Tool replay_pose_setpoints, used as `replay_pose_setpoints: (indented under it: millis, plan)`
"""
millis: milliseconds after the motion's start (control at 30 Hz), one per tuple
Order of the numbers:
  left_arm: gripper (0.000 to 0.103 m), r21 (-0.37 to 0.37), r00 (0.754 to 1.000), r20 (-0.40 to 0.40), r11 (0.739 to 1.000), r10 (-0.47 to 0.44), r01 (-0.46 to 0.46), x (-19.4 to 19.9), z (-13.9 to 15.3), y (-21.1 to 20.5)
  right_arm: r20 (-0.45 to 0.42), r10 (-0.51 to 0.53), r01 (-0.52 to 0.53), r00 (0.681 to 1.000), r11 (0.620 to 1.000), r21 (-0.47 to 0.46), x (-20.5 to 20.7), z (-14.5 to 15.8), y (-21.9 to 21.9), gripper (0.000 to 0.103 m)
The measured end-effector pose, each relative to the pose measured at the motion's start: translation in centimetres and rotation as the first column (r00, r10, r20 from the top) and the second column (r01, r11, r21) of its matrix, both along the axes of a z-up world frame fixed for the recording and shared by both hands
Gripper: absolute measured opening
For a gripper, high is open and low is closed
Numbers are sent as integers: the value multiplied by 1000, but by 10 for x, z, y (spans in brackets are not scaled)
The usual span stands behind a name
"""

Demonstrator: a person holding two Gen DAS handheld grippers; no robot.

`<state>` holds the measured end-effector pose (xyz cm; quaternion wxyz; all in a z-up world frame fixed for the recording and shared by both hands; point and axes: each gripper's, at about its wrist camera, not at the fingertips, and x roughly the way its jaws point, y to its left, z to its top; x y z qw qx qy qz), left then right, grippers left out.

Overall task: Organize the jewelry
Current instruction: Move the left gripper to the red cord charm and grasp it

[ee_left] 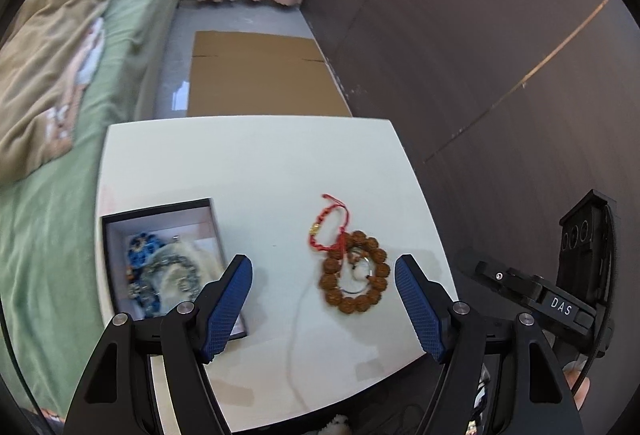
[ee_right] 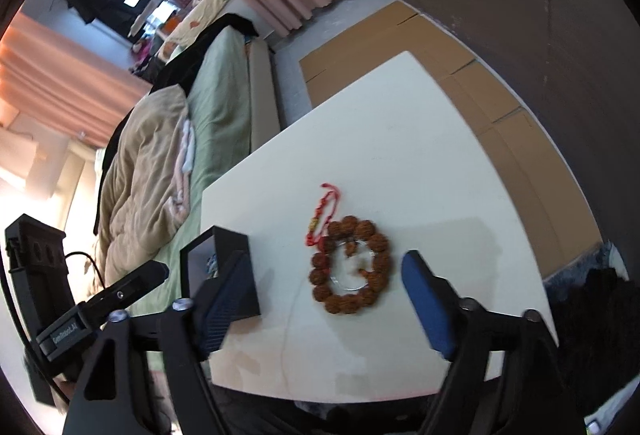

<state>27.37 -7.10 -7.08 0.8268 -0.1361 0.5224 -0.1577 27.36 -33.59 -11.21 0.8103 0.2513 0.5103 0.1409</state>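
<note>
A brown beaded bracelet (ee_left: 354,273) lies on the white table (ee_left: 260,163), with a thin silver ring (ee_left: 362,277) inside it and a red cord bracelet (ee_left: 326,225) touching its far left side. A black open box (ee_left: 168,255) at the table's left holds blue and silver jewelry. My left gripper (ee_left: 324,275) is open and empty above the table, between the box and the bracelets. My right gripper (ee_right: 324,275) is open and empty, with the brown bracelet (ee_right: 352,269) and red cord bracelet (ee_right: 320,223) between its fingers. The box (ee_right: 224,267) is behind its left finger.
A bed with green sheet (ee_left: 80,115) and beige quilt (ee_left: 48,55) lies left of the table. Flat cardboard (ee_left: 260,75) lies on the floor beyond it. A dark wall (ee_left: 480,55) runs along the right. The other gripper's body (ee_left: 560,295) shows at the right.
</note>
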Motion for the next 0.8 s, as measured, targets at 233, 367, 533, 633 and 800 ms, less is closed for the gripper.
replay_pose_setpoints:
  millis: [233,367,533,633,800]
  plan:
    - [64,27,997,-44,998,-61,62,16,-14,-30,-31,-37,38,999,999,26,-1,-15,-21,82]
    - [58,39,993,-77,995,-86,90,27,-25,-47,-43,-57,58,997,998,30,-1,-22,-33,82]
    - [47,71,987,-111,990,-114,122,41,-39,-66,-59,-89,90,994,996,23,0,-30,-48,82]
    - [43,82,983,-137,988,-122,134,51,-50,-74,-64,-99,102,993,994,30,2,-34,-56,82]
    - [40,117,978,-164,982,-129,149,66,-67,-86,-65,-98,100,993,995,29,6,-39,-61,82]
